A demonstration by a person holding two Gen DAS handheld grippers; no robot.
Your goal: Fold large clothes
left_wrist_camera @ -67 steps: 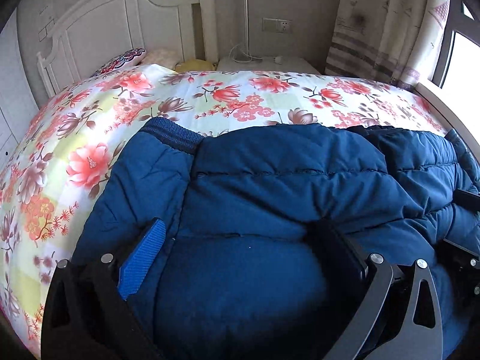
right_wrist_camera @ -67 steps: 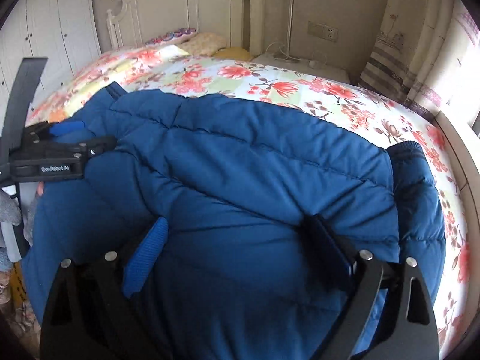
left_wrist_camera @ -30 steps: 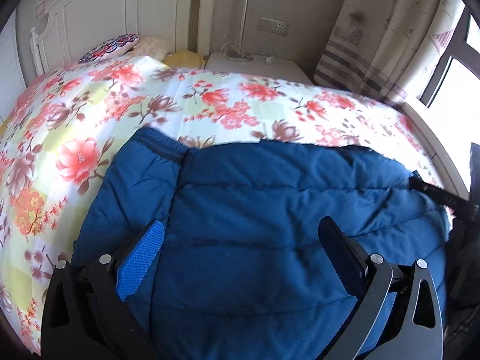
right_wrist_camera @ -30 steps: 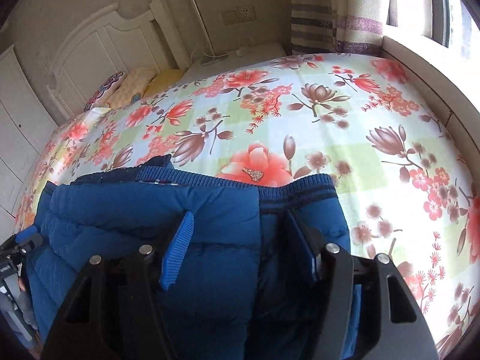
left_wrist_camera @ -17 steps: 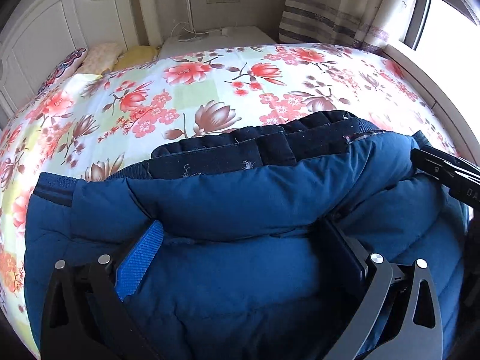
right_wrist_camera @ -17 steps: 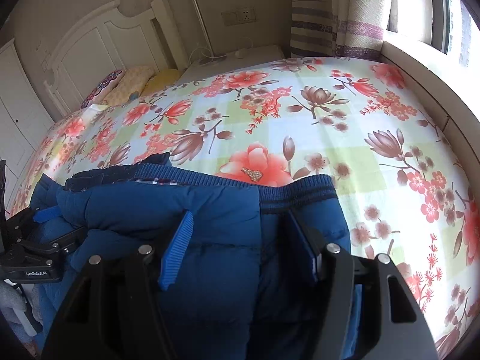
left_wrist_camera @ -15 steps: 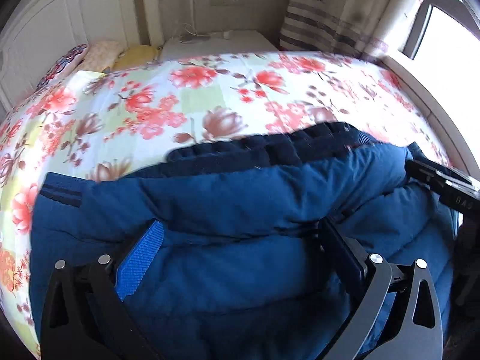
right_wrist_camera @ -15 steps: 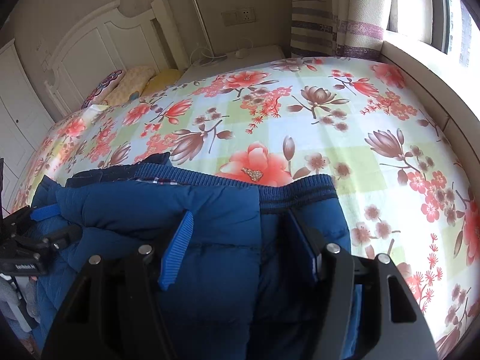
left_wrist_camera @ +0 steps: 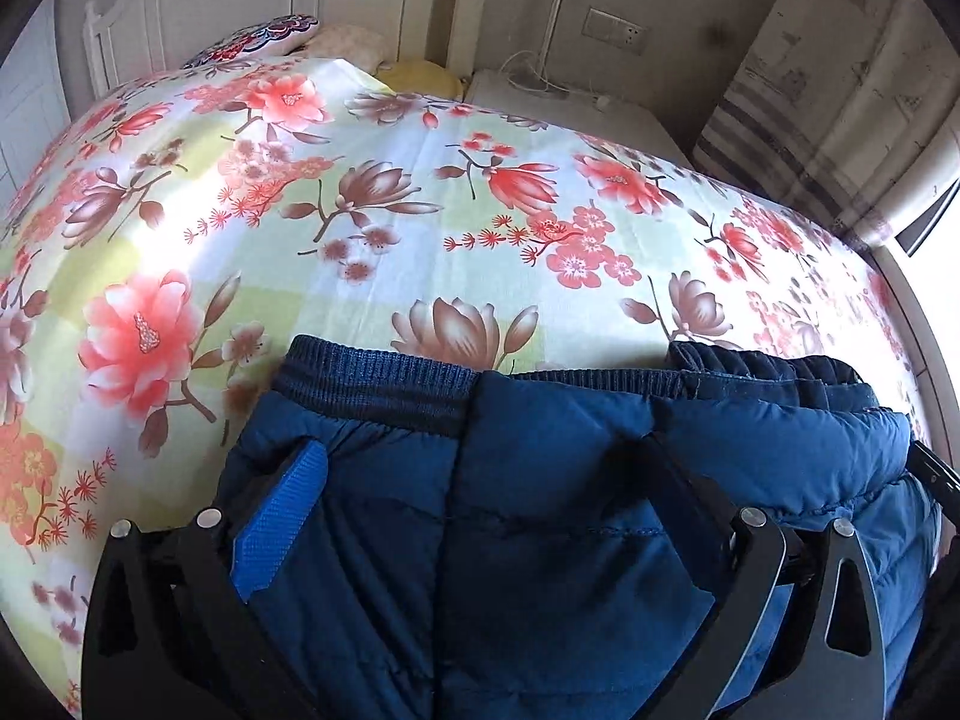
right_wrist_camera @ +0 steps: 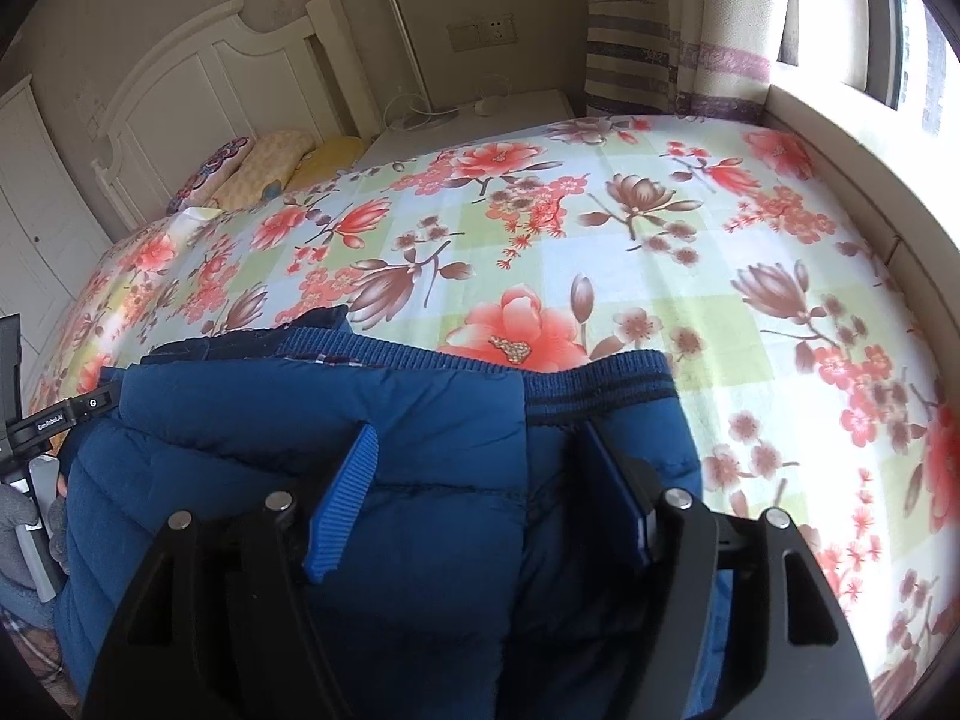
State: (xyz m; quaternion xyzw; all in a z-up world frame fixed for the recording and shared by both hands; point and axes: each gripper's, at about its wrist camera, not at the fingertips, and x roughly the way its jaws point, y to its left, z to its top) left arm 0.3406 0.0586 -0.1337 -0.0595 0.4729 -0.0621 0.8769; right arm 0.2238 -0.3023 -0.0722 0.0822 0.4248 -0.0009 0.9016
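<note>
A padded blue jacket (left_wrist_camera: 570,420) lies folded on the flowered bed sheet (left_wrist_camera: 420,192), its ribbed knit hem (left_wrist_camera: 372,384) along the far edge. My left gripper (left_wrist_camera: 480,468) points down on it, shut on a thick fold that bulges between the fingers. In the right wrist view the jacket (right_wrist_camera: 300,408) fills the near half. My right gripper (right_wrist_camera: 480,438) straddles its right end by the striped cuff (right_wrist_camera: 600,384); its jaws are opening, with fabric still against both pads. The left gripper (right_wrist_camera: 60,414) shows at the jacket's left end.
A white headboard (right_wrist_camera: 198,90) and pillows (right_wrist_camera: 270,168) stand at the far end of the bed. A white nightstand (right_wrist_camera: 480,114) with a cable, a striped curtain (right_wrist_camera: 660,30) and a window ledge (right_wrist_camera: 840,138) lie to the right. A grey-gloved hand (right_wrist_camera: 24,516) shows at left.
My left gripper swung sideways and down with the jacket's fold; the ribbed hem now lies at the far edge in its view. The right gripper stayed put, its fingers a little wider apart.
</note>
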